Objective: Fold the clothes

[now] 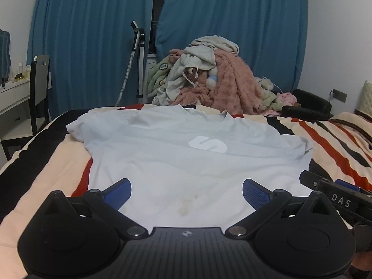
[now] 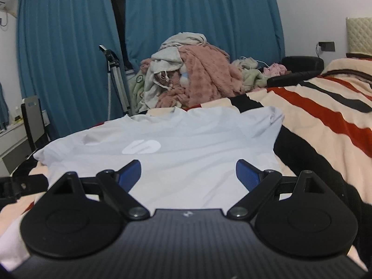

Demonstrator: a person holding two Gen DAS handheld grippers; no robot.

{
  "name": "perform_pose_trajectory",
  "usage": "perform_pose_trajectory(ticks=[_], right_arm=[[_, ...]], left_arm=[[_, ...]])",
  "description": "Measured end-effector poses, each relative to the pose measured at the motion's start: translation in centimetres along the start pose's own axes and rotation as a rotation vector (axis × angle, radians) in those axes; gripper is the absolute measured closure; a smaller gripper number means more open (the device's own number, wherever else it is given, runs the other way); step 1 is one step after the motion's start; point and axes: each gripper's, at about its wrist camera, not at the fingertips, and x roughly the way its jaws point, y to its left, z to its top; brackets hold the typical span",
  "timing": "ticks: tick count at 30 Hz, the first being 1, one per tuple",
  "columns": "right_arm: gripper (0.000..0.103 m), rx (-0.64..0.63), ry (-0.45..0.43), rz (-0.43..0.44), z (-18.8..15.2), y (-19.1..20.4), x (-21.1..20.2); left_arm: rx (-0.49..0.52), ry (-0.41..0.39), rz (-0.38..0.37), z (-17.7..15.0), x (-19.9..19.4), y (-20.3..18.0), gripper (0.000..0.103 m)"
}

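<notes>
Your T-shirt (image 1: 186, 162) is pale blue-white with a white logo (image 1: 208, 144) on the chest and a few yellowish stains near the hem. Under it, your bedspread (image 1: 337, 144) runs cream with red and black stripes. Behind hang teal-blue curtains (image 1: 232, 34). The laundry pile (image 1: 209, 79) mixes a dusty-pink fluffy blanket, grey-white garments and a pale green printed piece (its print too small to read). Both grippers you hold are black with blue pads (image 1: 255, 195).

Black claw (image 1: 187, 191) bodies, blue ribbed pads (image 2: 247, 176), silver pivot screws (image 1: 237, 230)
</notes>
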Motion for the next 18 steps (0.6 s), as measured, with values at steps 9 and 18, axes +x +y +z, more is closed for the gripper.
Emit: perform_pose_trajectory(ticks=[9, 18], right_arm=[[0.014, 0.098, -0.027, 0.032, 1.0, -0.1, -0.1], [0.013, 0.334, -0.06, 0.002, 7.2, -3.6, 0.6]], left_arm=[[0.002, -0.011, -0.009, -0.6, -1.0, 1.1, 0.0], [0.054, -0.065, 0.05, -0.7, -3.4, 1.5, 0.0]])
